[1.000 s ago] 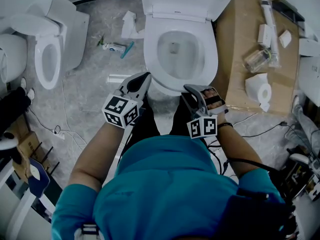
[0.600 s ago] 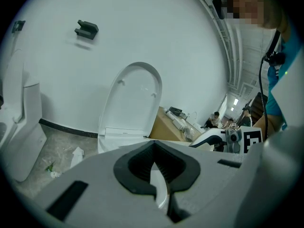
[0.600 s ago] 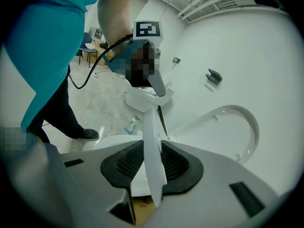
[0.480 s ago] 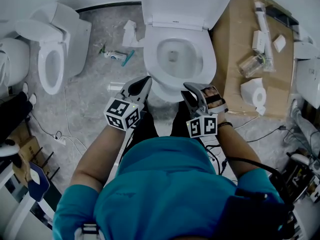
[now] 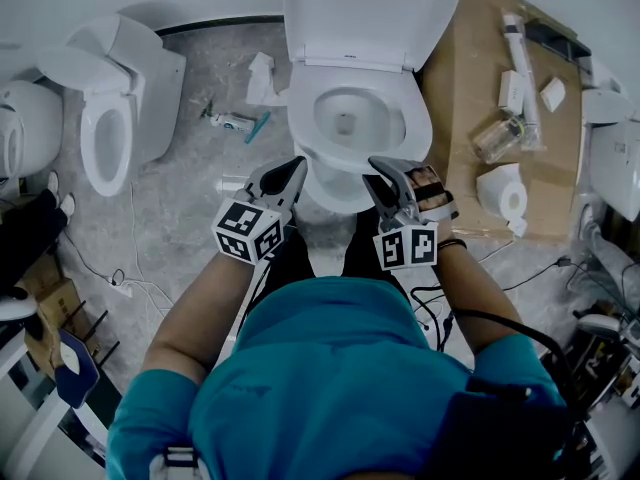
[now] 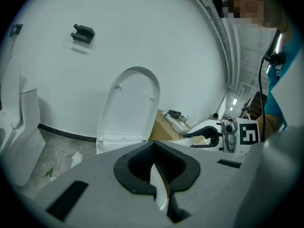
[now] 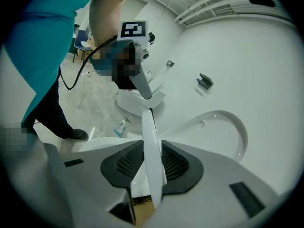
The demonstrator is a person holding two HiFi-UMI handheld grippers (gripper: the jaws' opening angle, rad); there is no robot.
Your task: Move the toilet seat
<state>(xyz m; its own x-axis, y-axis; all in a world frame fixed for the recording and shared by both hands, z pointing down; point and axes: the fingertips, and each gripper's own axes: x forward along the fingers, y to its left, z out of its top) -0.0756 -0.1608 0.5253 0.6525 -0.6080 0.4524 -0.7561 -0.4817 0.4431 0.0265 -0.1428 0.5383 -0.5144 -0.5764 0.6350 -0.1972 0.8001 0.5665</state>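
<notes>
The white toilet (image 5: pixel 320 193) stands in the middle of the head view with its lid (image 5: pixel 370 13) raised against the wall. Both grippers reach over its front rim. My right gripper (image 5: pixel 385 173) is shut on the front of the toilet seat (image 7: pixel 151 146), which runs edge-on as a thin white band between its pads. My left gripper (image 5: pixel 290 171) sits at the seat's front left, and a white sliver of the seat (image 6: pixel 157 184) shows between its nearly closed pads. The lid (image 6: pixel 128 103) rises behind in both gripper views.
A second toilet (image 5: pixel 100 128) stands at the left. At the right lies a cardboard sheet (image 5: pixel 465 88) with a toilet roll (image 5: pixel 505 193), a jar (image 5: pixel 495 138) and small boxes. A tube (image 5: pixel 232 120) and paper scraps lie on the floor. Cables (image 5: pixel 120 268) trail nearby.
The toilet has slid lower in the head view, so both grippers now reach further over its front rim. Their jaws look unchanged.
</notes>
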